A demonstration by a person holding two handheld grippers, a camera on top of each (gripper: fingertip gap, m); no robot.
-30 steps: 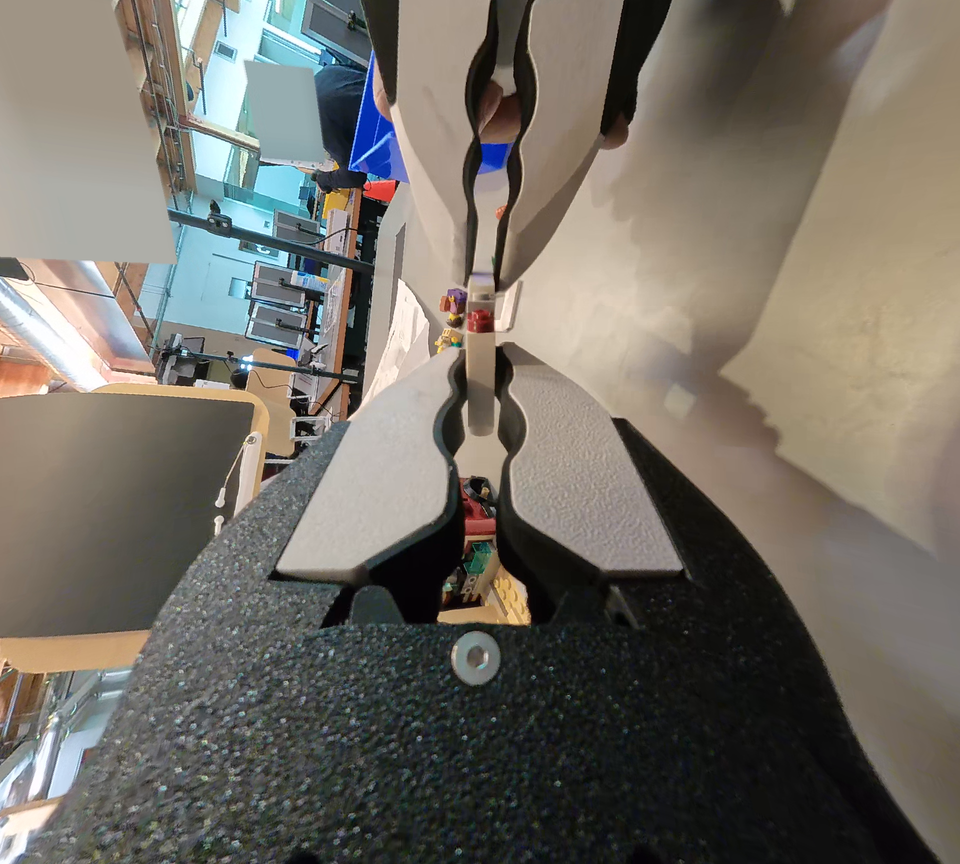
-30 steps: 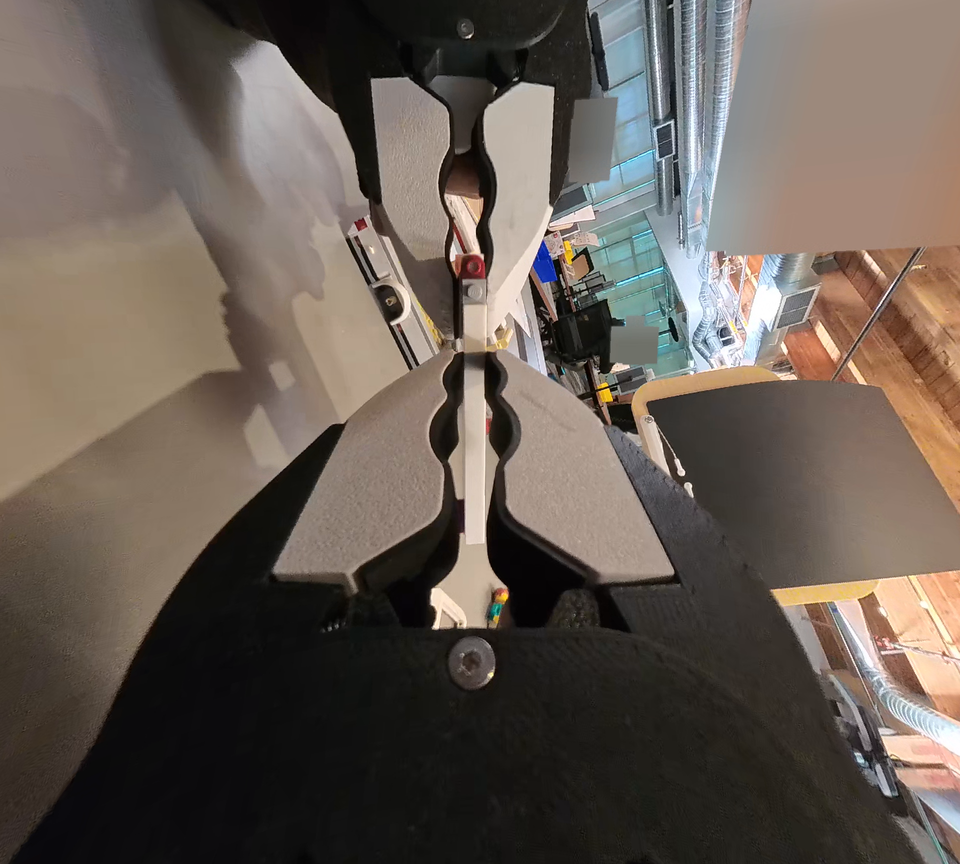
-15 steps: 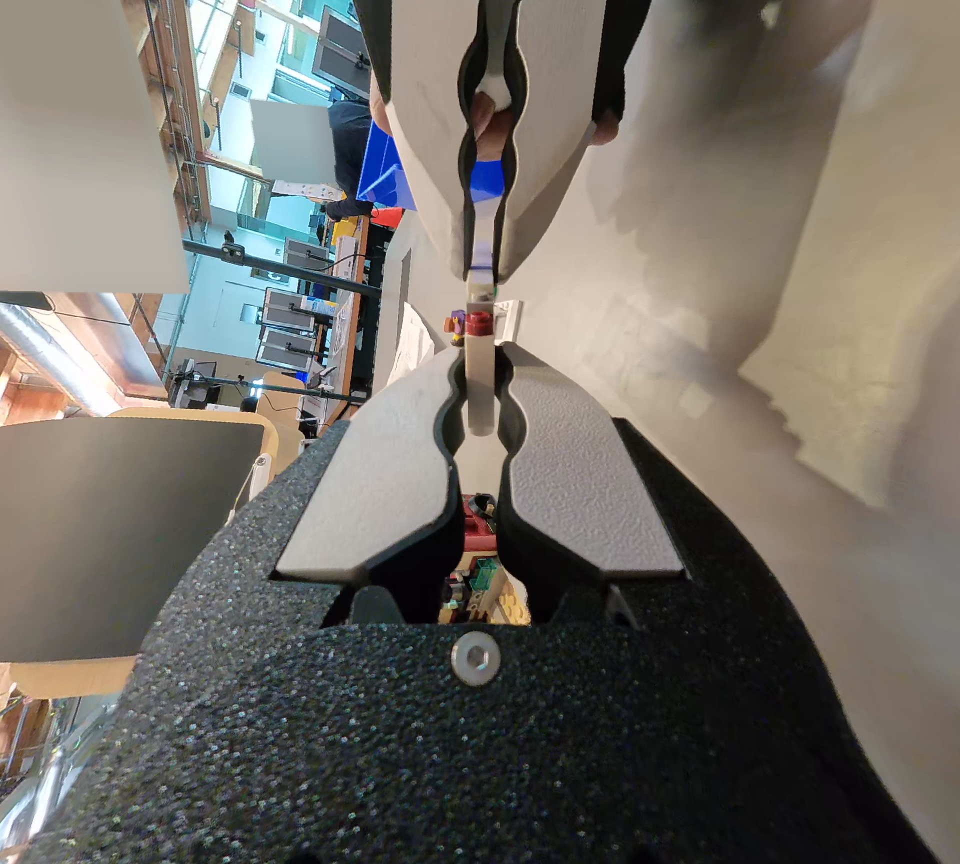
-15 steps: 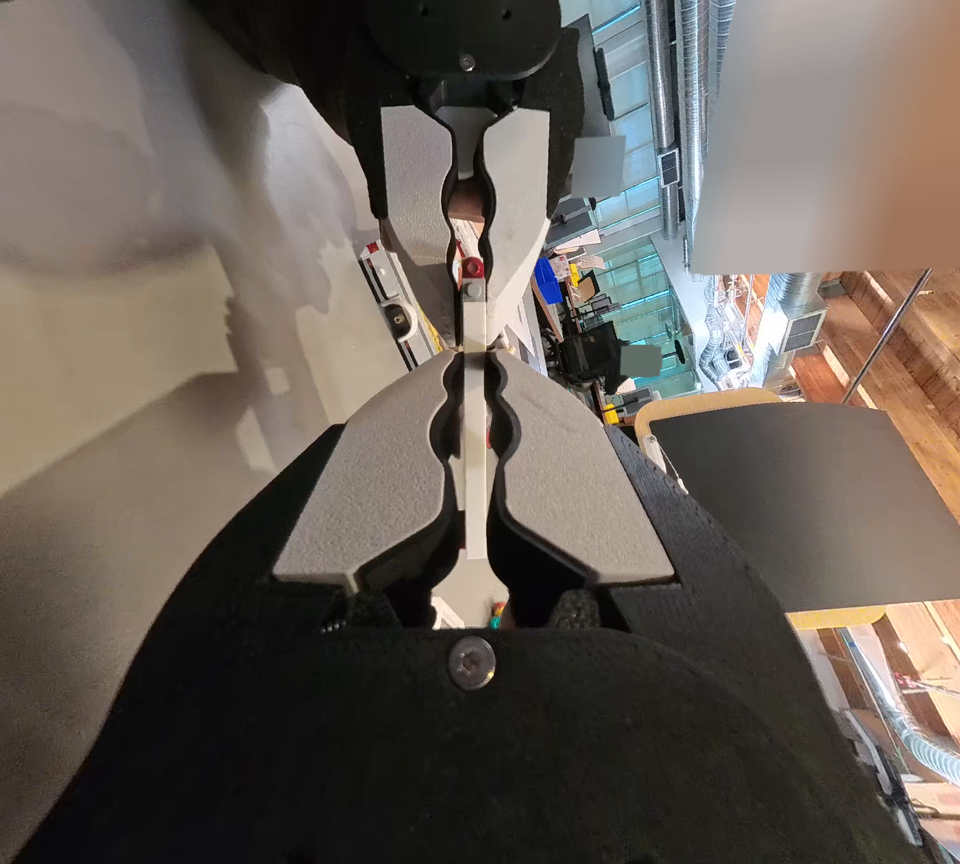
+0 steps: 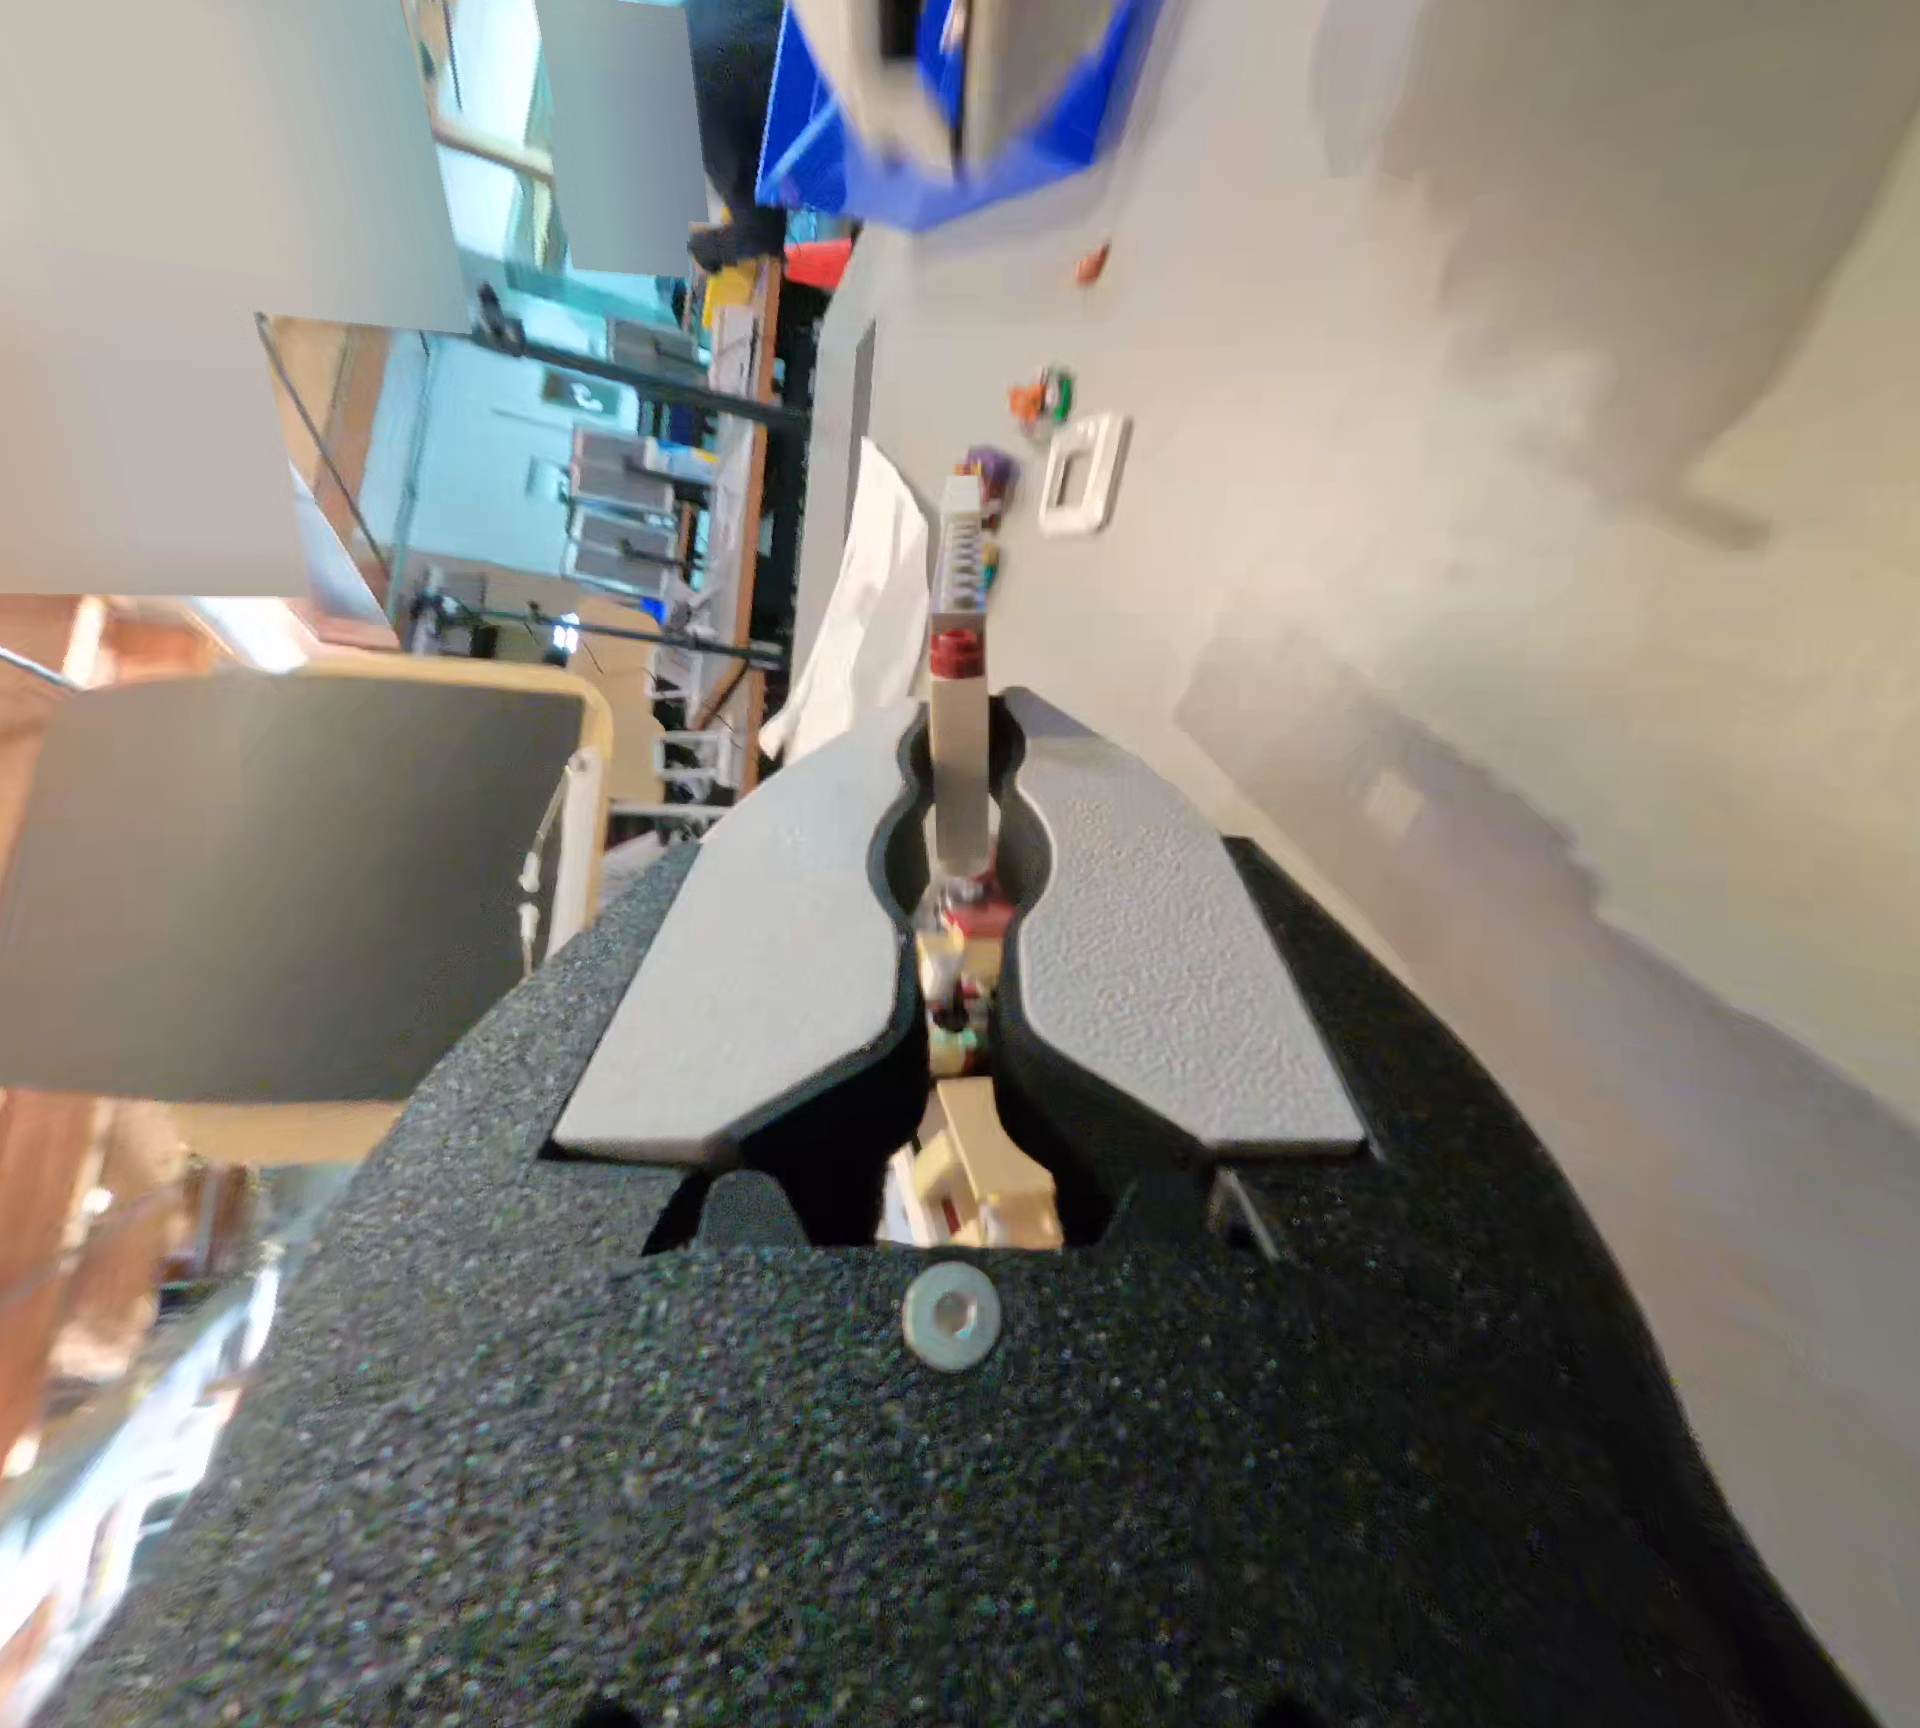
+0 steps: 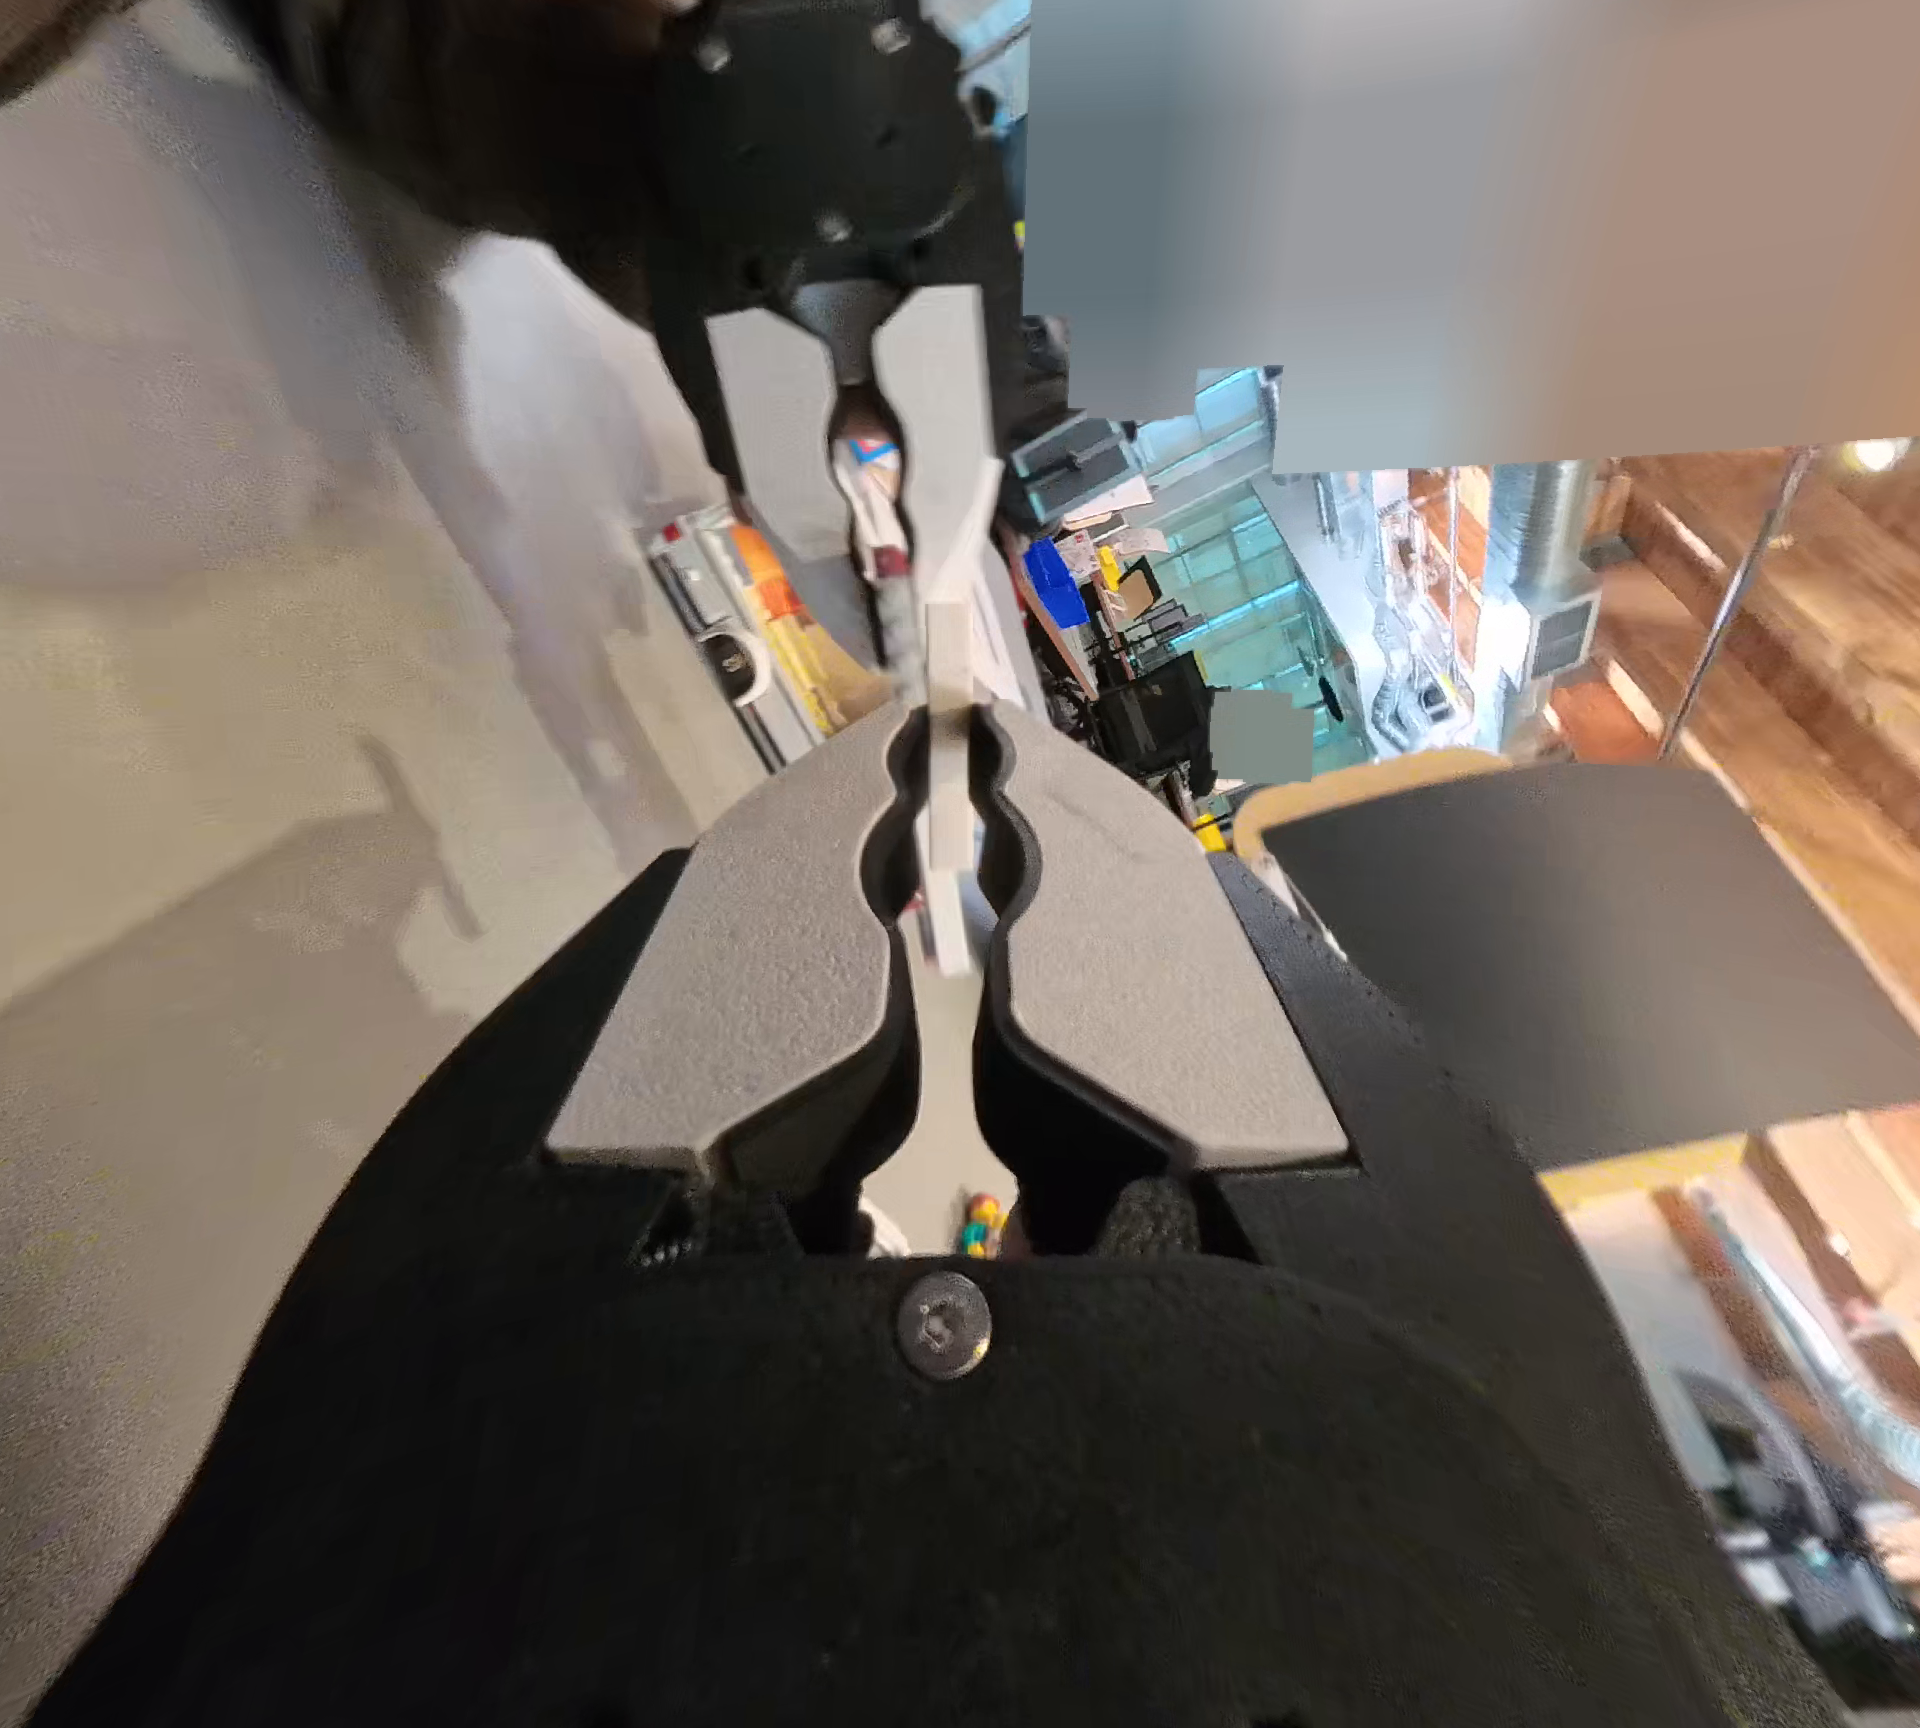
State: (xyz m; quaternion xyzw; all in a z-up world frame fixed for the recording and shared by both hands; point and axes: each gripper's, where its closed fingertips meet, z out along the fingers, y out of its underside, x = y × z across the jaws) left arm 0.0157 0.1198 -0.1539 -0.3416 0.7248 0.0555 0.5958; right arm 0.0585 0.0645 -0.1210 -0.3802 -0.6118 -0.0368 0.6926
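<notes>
Left wrist view: left gripper [image 5: 961, 722] clamped on a grey flat brick strip [image 5: 958, 774], pads pressing both faces; a dark red round stud piece [image 5: 956, 655] sits on the strip just past the fingertips, and a white studded section [image 5: 961, 535] runs on beyond it. Held up off the grey surface [image 5: 1455, 535]. On the surface beyond: white frame piece [image 5: 1084, 473], small orange-green bits [image 5: 1039, 395], blue bin [image 5: 935, 151]; the right gripper shows blurred at top, well apart. More small bricks [image 5: 971, 951] visible through the finger gap. Right wrist view: right gripper [image 6: 945, 722] clamped on a white flat strip [image 6: 948, 805], pads tight on it, one end poking out past the tips. Left gripper [image 6: 894, 535] faces it just beyond, with something dark red [image 6: 888, 561] between its fingers. A black chair back [image 6: 1558, 930] sits to the right.
</notes>
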